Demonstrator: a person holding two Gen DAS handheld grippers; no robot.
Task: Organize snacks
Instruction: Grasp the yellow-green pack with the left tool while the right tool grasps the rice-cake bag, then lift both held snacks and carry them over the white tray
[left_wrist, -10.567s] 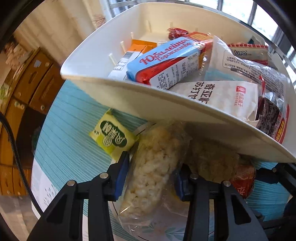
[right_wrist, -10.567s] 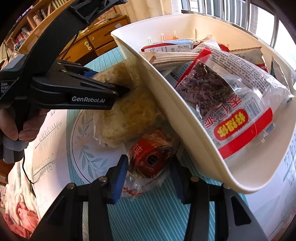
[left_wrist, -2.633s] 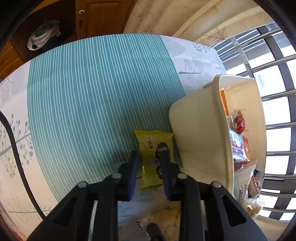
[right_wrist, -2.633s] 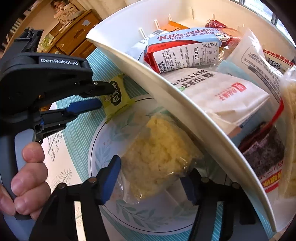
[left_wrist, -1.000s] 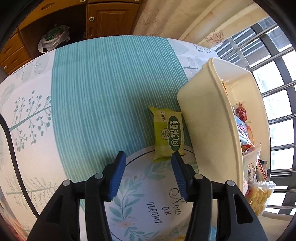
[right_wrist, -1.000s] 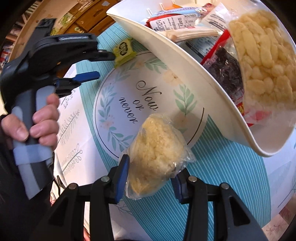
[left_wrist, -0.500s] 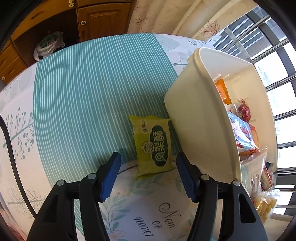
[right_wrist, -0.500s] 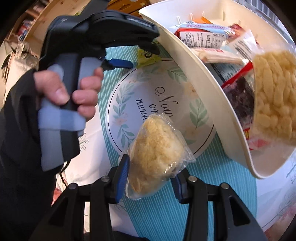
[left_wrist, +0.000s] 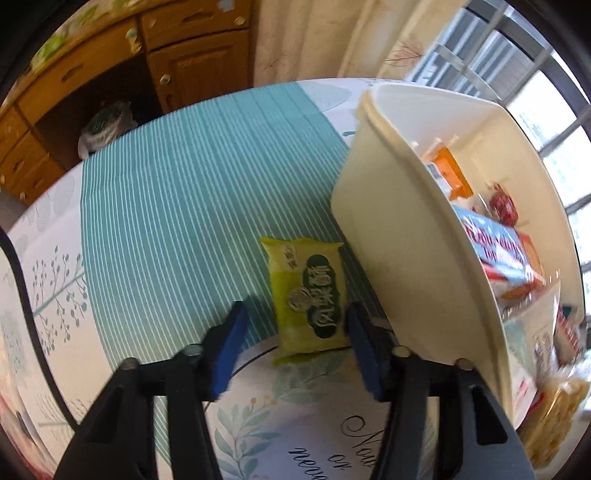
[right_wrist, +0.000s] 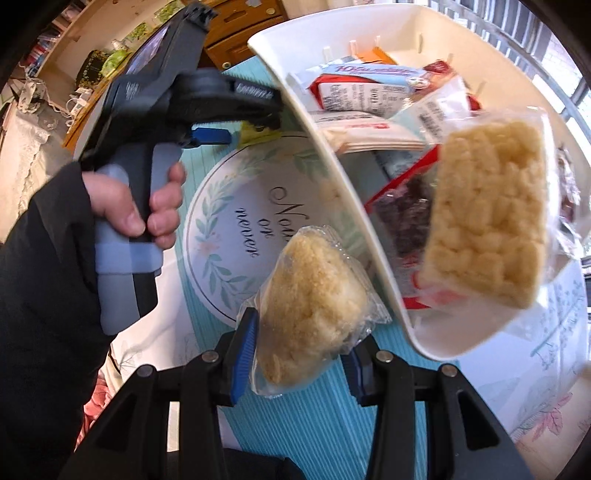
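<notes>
A green snack packet (left_wrist: 306, 295) lies flat on the teal striped cloth, right against the white bin (left_wrist: 399, 229). My left gripper (left_wrist: 295, 343) points down over it and its jaws are closing, one on each side of the packet; the left pad still stands clear of it. My right gripper (right_wrist: 299, 354) is shut on a clear bag of crumbly yellow cake (right_wrist: 314, 302), held in the air beside the bin's rim (right_wrist: 332, 166). A puffed rice bar (right_wrist: 487, 214) lies on top inside the bin.
The bin holds several packets, among them a blue and red biscuit pack (left_wrist: 498, 251). A round printed placemat (right_wrist: 229, 206) lies below both grippers. A hand and dark sleeve (right_wrist: 147, 206) hold the left gripper. Wooden cabinets (left_wrist: 110, 85) stand behind the table.
The left gripper has come closer over the green packet and its jaws have narrowed around it. The right gripper has risen a little with the cake bag still held.
</notes>
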